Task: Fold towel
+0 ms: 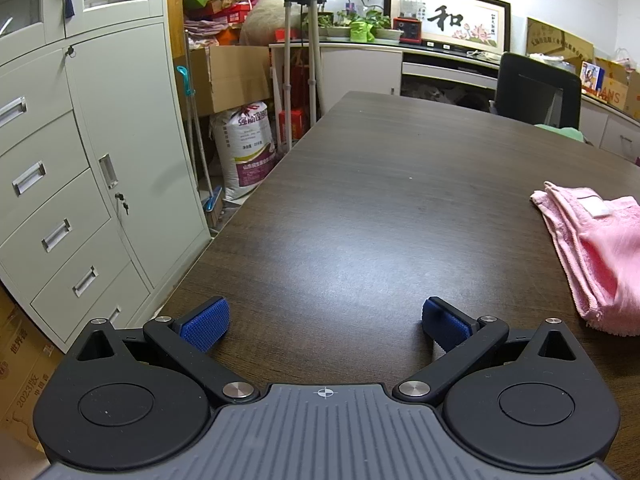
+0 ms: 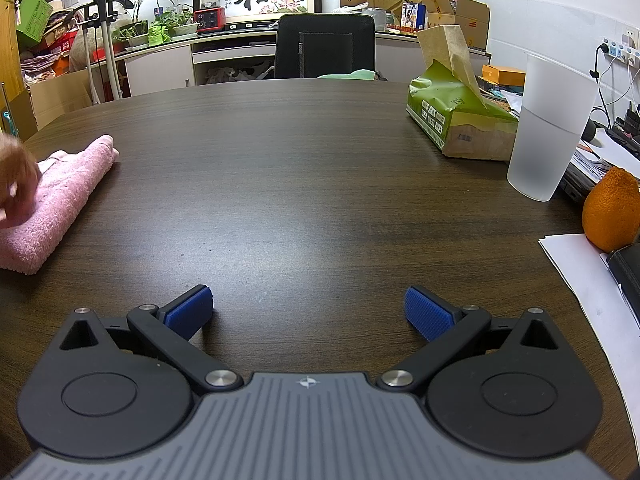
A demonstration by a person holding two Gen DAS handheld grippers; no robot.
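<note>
A pink towel (image 1: 592,248) lies folded in layers on the dark wooden table (image 1: 360,200), at the right edge of the left wrist view, with a white label on top. My left gripper (image 1: 325,323) stands open over bare table, well left of the towel and holding nothing. In the right wrist view the same pink towel (image 2: 60,204) lies at the far left, and a blurred hand (image 2: 16,184) rests on it. My right gripper (image 2: 308,312) is open above the table (image 2: 320,184), to the right of the towel, with nothing between its blue pads.
A green tissue pack (image 2: 460,120), a frosted plastic cup (image 2: 548,132), an orange (image 2: 610,216) and white papers (image 2: 592,300) crowd the table's right side. A black office chair (image 2: 324,46) stands at the far edge. Grey filing cabinets (image 1: 88,152) stand left of the table.
</note>
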